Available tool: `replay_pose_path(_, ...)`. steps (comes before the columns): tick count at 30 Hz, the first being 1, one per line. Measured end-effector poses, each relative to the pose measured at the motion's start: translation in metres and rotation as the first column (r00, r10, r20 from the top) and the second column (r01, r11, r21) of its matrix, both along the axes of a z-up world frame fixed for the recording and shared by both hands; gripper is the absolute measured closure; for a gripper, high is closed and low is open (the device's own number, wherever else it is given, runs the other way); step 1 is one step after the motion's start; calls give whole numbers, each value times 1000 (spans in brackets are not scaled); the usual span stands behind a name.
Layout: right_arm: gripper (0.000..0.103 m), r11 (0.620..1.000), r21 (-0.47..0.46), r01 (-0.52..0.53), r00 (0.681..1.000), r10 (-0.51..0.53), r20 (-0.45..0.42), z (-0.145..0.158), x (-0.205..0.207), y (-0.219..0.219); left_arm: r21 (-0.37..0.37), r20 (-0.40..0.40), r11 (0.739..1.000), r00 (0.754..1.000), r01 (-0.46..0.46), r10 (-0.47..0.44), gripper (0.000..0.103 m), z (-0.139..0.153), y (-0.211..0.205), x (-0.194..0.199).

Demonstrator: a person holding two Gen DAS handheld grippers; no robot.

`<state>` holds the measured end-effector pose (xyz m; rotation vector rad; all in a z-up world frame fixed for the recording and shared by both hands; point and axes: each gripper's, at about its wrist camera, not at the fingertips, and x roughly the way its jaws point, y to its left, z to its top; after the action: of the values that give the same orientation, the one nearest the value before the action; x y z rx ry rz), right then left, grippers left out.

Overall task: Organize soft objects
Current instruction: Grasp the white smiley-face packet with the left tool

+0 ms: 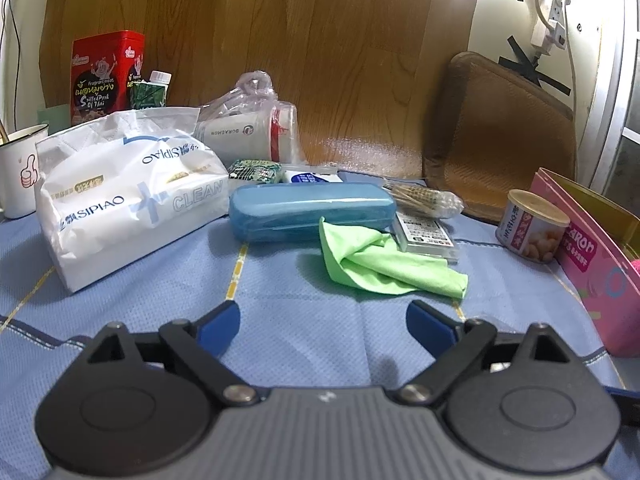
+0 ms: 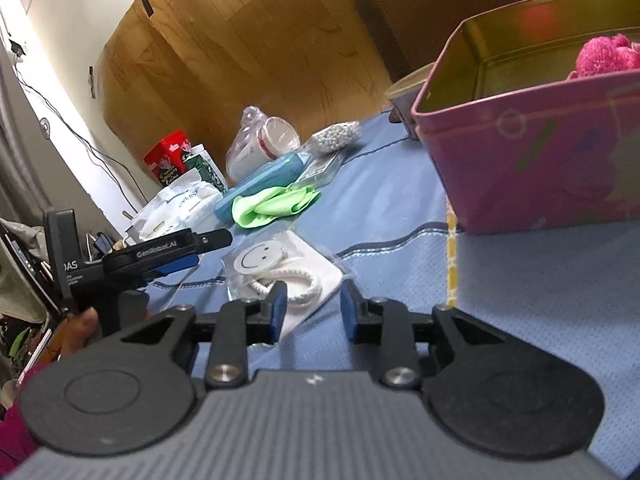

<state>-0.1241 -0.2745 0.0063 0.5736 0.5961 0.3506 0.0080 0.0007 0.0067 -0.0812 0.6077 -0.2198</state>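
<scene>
Left gripper [image 1: 322, 320]: jaws spread wide, nothing between them, hovering over the blue-clothed counter [image 1: 280, 320]. Green cloth [image 1: 384, 264]: crumpled, just beyond that gripper, touching the front of the blue case [image 1: 312, 210]. Right gripper [image 2: 314, 308]: jaws partly apart, holding nothing, its left finger over a bagged white cord [image 2: 288, 276]. Pink tin [image 2: 532, 152]: right of the green cloth, pink fluffy item [image 2: 604, 56] inside.
</scene>
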Motion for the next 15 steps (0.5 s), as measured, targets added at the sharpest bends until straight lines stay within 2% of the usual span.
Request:
replay_pose_path(5,69,999,-42,-2,1000,3,23,1,0,6,2,2,1000,1000,1,-1,10,0,-1,-1)
replay_pose_path(15,65,999,-48,8,1000,-7,29,2,-2,5,7,3,1000,1000,-3,3,10,0,-2,-2)
